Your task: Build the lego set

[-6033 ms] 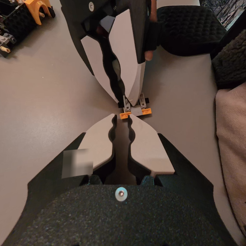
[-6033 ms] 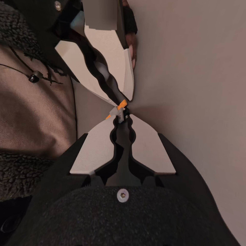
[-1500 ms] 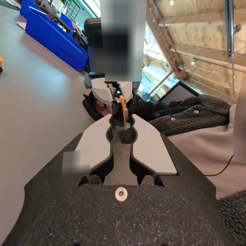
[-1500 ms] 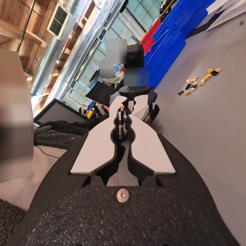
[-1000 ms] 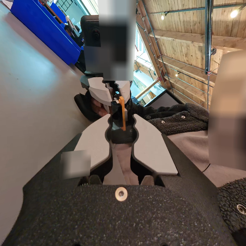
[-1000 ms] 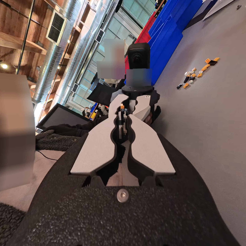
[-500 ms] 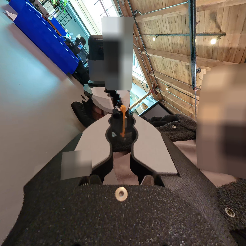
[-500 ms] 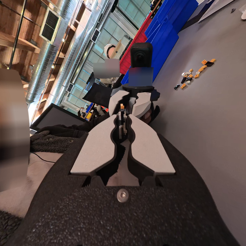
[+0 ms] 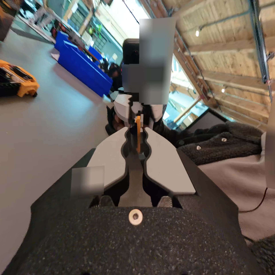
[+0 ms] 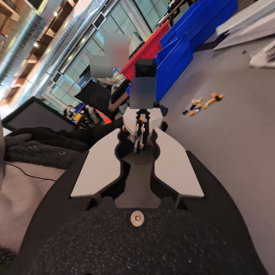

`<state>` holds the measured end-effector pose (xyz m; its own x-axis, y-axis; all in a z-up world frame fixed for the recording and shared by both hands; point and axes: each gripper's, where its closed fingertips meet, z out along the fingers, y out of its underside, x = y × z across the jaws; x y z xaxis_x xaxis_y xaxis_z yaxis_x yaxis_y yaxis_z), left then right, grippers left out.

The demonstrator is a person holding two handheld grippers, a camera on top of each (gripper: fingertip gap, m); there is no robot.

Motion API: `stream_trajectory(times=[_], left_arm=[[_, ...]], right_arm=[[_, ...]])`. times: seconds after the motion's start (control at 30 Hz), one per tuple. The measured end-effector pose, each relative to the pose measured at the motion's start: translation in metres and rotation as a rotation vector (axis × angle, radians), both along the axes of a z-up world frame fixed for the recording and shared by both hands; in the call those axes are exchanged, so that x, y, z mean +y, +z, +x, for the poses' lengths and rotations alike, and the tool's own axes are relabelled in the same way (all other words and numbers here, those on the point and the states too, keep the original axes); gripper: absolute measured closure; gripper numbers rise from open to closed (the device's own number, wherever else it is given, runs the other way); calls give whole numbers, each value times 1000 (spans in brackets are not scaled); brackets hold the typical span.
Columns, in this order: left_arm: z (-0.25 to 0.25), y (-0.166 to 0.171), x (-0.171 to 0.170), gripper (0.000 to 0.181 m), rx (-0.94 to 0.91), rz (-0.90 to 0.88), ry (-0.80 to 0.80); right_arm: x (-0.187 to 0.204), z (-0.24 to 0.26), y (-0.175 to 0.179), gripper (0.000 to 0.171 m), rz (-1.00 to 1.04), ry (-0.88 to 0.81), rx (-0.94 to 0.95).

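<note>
**A small sub-assembly in the air, most of the build still ahead**

The small lego sub-assembly point(image 9: 138, 134) is off the table, held up between my two claws, which face each other tip to tip. From my left wrist view I see it edge-on: a thin orange plate with black and grey bits behind it, sitting at 12 o'clock in the throat of my left gripper point(image 9: 136, 131). That claw is narrowed onto it, though whether the pads actually pinch the plate I cannot tell for certain; it looks gripped.

My right gripper point(image 10: 137, 131) stands wide — its fingers are spread well clear of the piece, and the grey-white-black stack point(image 10: 139, 136) shows between them without touching either side that I can make out. So I judge the left claw alone carries the piece, with the right either letting go or lining up to press.

Outward: at 2 o'clock in the right view a scatter of loose orange, black and white bricks point(image 10: 203, 104) lies on the grey table point(image 10: 223, 148), well apart from me. At 9 o'clock in the left view sits a larger orange-and-black built section point(image 9: 16, 83).

My reading: a few plates are joined; loose bricks are unplaced, and this piece is not yet mated to the bigger section.
</note>
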<state>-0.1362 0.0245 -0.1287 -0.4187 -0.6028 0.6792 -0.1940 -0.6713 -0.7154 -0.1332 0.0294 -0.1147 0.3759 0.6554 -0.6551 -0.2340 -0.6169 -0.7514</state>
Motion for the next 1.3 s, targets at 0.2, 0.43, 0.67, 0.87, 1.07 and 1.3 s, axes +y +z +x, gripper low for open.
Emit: stream_trajectory(times=[0.2, 0.43, 0.67, 0.87, 1.07, 1.3], left_arm=[[-16, 6, 76, 167, -133, -327, 359], [-24, 6, 107, 167, -170, -370, 619], [-14, -4, 106, 167, -142, -399, 654], [-3, -14, 93, 162, -45, -108, 528], [-13, -22, 111, 166, 128, 555, 626], [-22, -15, 120, 163, 204, 938, 737]], right_arm=[[36, 15, -4, 141, 189, -108, -261], [83, -16, -15, 124, 567, -326, -691], [100, -18, -29, 134, 674, -345, -851], [82, -9, -35, 134, 651, -23, -781], [41, 12, -75, 135, 490, 348, -740], [24, 0, -112, 135, 437, 513, -768]])
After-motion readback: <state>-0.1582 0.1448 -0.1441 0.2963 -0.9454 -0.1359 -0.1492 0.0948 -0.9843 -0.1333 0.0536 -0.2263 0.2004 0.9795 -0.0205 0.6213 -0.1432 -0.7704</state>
